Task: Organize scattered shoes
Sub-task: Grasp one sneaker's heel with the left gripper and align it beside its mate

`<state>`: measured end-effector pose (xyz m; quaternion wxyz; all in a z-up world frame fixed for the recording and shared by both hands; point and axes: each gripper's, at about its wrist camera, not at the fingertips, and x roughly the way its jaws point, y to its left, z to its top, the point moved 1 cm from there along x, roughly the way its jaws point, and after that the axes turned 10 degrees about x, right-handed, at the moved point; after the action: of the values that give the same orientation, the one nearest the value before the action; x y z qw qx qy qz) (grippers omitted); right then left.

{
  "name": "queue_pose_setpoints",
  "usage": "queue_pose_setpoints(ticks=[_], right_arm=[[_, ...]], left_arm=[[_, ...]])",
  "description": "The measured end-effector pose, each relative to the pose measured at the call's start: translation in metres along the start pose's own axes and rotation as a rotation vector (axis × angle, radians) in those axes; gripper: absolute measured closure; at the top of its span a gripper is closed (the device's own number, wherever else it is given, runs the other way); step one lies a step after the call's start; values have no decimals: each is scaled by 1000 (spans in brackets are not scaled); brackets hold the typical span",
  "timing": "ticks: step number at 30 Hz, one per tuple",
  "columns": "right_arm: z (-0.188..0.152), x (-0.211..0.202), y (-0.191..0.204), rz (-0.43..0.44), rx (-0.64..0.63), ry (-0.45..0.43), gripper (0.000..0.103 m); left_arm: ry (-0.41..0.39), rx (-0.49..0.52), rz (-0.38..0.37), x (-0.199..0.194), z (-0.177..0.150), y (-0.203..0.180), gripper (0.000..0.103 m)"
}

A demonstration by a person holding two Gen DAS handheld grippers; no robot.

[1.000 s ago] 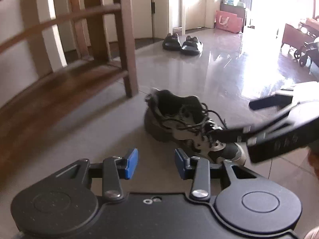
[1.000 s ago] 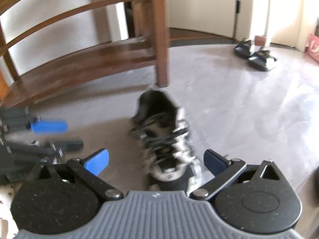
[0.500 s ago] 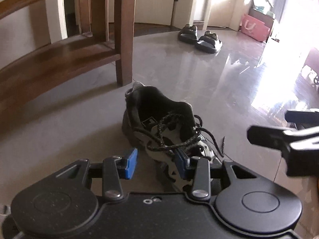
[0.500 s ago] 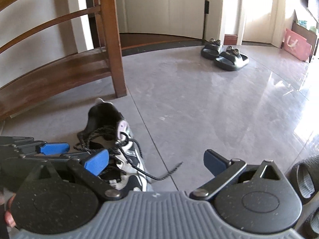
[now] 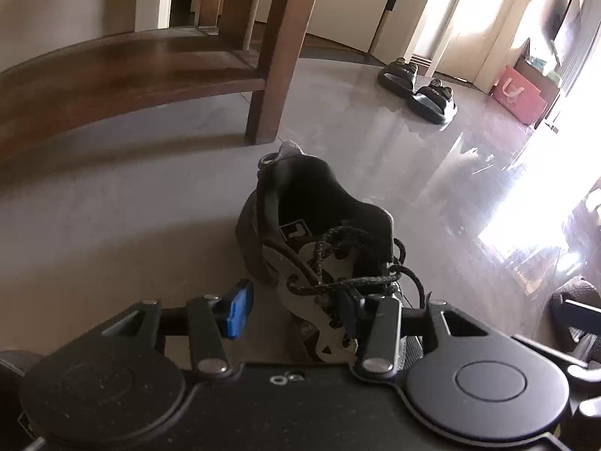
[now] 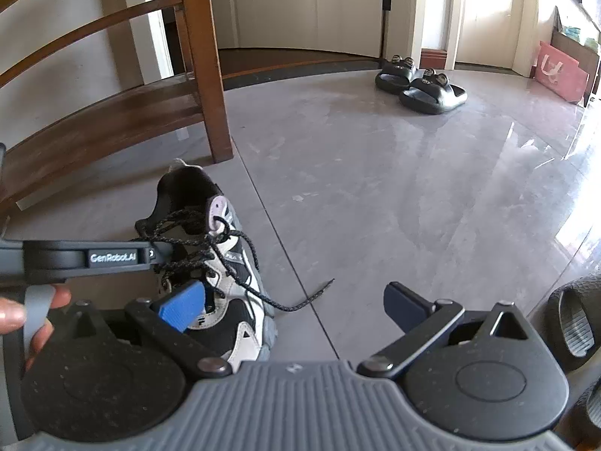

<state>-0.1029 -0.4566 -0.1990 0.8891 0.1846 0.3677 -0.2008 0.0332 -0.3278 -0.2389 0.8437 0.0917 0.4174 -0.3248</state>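
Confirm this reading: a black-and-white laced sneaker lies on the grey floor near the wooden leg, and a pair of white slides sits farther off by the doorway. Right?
Not quite. The slides are black, not white, as the right wrist view shows. The sneaker, floor and wooden leg are as stated.

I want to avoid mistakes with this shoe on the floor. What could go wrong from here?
1. The left gripper is closing around the sneaker's laces and tongue, not its body; it may catch only laces, so the shoe could swing or slip.
2. A loose lace trails on the floor and might snag or drag.
3. The wooden post stands close behind the heel; a lift could bump it.
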Motion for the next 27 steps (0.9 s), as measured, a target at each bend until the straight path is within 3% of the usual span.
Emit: queue_pose_setpoints(ticks=[2, 27], right_arm=[[-1, 0, 1, 3, 3, 3, 1], [-14, 2, 10, 48, 15, 37, 1]], left_arm=[[1, -11, -26, 3, 3, -2, 74], [-12, 36, 65, -11, -7, -8, 88]])
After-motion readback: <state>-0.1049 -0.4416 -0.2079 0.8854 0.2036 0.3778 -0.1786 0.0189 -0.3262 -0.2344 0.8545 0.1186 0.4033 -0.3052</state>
